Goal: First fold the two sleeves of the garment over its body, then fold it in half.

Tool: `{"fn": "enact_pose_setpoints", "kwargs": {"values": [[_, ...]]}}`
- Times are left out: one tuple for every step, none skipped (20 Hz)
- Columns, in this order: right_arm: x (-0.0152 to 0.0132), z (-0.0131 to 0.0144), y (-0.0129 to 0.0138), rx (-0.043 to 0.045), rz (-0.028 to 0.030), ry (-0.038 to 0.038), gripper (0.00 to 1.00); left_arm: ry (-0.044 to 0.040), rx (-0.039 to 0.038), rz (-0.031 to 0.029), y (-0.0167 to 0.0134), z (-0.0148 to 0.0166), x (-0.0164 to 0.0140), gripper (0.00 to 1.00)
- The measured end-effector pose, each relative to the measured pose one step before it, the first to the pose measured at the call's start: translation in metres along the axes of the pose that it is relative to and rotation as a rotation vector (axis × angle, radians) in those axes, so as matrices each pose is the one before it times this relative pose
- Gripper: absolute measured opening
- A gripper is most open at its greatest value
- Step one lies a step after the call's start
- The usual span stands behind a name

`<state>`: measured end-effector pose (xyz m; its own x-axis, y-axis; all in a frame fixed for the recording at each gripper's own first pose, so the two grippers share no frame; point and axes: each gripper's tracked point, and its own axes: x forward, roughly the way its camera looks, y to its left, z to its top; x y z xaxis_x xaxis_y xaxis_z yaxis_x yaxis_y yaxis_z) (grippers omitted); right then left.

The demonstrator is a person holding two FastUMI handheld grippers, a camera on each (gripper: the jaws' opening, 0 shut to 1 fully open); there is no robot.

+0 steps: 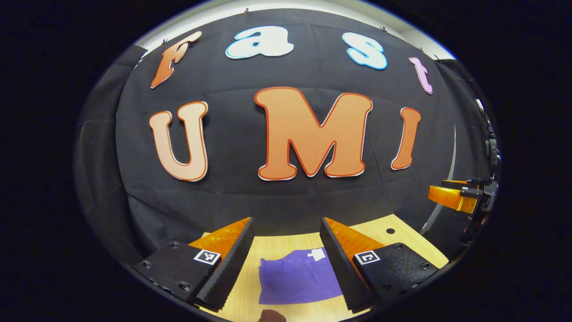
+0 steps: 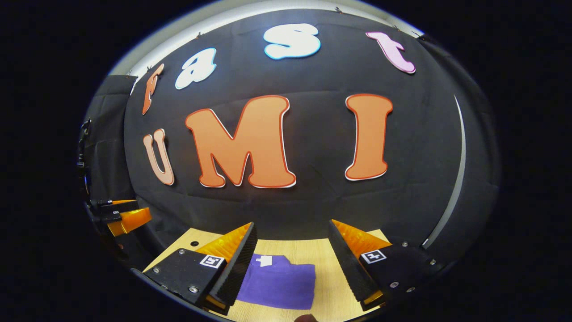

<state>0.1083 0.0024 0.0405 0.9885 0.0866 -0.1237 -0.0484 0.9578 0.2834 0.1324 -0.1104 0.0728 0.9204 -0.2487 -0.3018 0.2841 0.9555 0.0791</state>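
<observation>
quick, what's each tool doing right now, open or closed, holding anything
Left tool: open, holding nothing, up above the purple garment on the table.
Right tool: open, holding nothing, also above the garment.

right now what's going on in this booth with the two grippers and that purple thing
A person holds a gripper in each hand above a light wooden table. The purple garment lies on it as a compact folded rectangle with a white tag showing. The left gripper and the right gripper are both open, raised clear of the cloth and holding nothing. The folding looks finished, judging by the shape.
</observation>
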Motion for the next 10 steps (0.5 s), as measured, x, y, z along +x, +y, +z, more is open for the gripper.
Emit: {"fn": "enact_pose_setpoints", "kwargs": {"values": [[-0.00686, 0.00422, 0.00156, -0.02052, -0.0119, -0.0286, 0.95, -0.03358, -0.00077, 0.00732, -0.00136, 0.00284, -0.0091, 0.93], [-0.00479, 0.00518, 0.00409, -0.01997, -0.00396, -0.03275, 0.95, -0.02775, 0.00238, -0.00109, -0.00206, 0.00412, -0.00659, 0.93], [-0.00636, 0.00147, 0.00468, -0.02215, -0.00202, -0.02035, 0.95, -0.02839, 0.00572, 0.01096, 0.00042, 0.00274, -0.00885, 0.93], [-0.00505, 0.00117, 0.00562, -0.02004, 0.00136, -0.02068, 0.95, -0.02536, 0.00203, 0.00932, 0.0004, 0.0031, -0.00642, 0.93], [-0.00455, 0.00059, 0.00406, -0.01659, -0.00236, -0.01337, 0.95, -0.02648, -0.0045, 0.00683, -0.00027, 0.00481, -0.00572, 0.93], [-0.0047, 0.00125, 0.00609, -0.01109, 0.00003, -0.01583, 0.95, -0.01628, -0.00955, 0.00381, -0.00147, 0.00172, -0.00594, 0.93], [-0.00391, 0.00078, 0.00328, -0.01202, -0.00199, -0.01343, 0.95, -0.02356, -0.00735, -0.00115, -0.00116, 0.00054, -0.00536, 0.93], [-0.00282, 0.00017, 0.00371, -0.00998, -0.00709, -0.01326, 0.95, -0.01103, -0.00061, 0.00761, 0.00027, 0.00064, -0.00489, 0.94], [-0.00348, 0.0006, 0.00312, -0.00863, -0.00562, -0.01749, 0.95, -0.02285, -0.00266, -0.00576, 0.00024, 0.00115, -0.0036, 0.93], [-0.00303, -0.00062, 0.00071, -0.00705, -0.00931, -0.01152, 0.95, -0.00799, 0.00101, 0.0071, -0.00037, -0.00146, -0.00452, 0.94]]}}
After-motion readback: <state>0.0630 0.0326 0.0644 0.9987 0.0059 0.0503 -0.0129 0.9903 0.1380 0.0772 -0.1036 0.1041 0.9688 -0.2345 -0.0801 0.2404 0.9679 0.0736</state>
